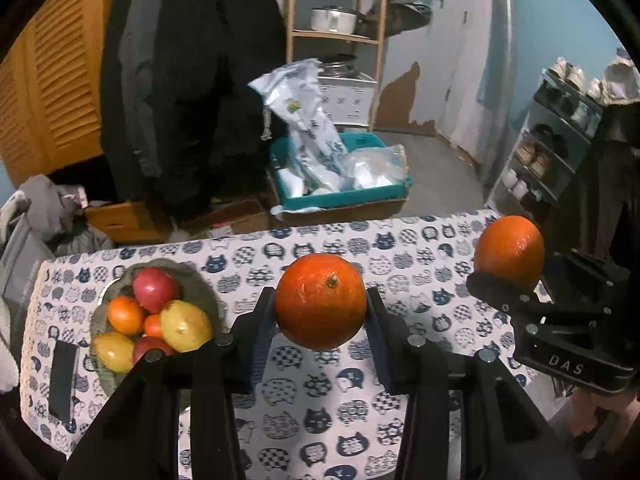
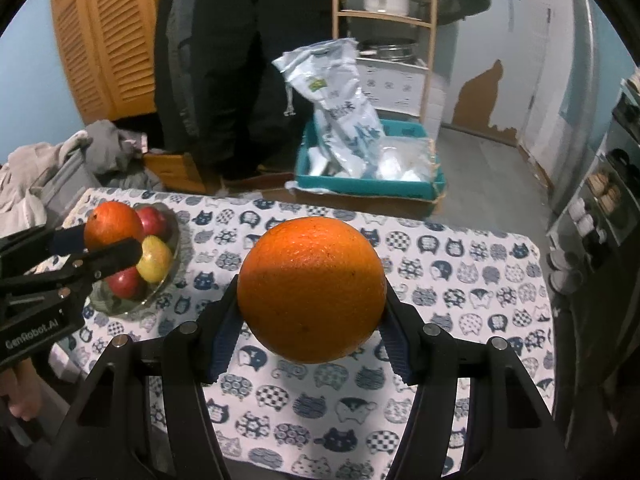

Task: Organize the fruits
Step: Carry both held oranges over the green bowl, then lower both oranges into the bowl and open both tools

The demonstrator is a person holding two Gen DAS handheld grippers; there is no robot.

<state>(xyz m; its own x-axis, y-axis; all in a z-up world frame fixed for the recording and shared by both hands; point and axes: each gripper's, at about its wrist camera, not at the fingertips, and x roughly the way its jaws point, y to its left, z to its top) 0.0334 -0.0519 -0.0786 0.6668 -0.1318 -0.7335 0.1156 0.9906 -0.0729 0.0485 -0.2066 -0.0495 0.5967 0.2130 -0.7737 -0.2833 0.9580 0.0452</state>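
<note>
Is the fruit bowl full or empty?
Partly full. The glass bowl holds red apples, yellow pears and small oranges, piled together.

Left tongs (image 1: 320, 316): black plastic frame, blue ribbed pads, round silver screw heads, side showing "GenRobot.AI" lettering. Right tongs (image 2: 312, 312): matching black frame, blue pads, silver screws, bearing "DAS" marking.

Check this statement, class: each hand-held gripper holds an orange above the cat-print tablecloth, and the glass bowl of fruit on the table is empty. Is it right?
Not quite. The glass bowl is not empty: the left wrist view shows apples, lemons and small oranges in it. The rest stands: the left hand-held gripper and right hand-held gripper each hold an orange above the cat-print tablecloth.
</note>
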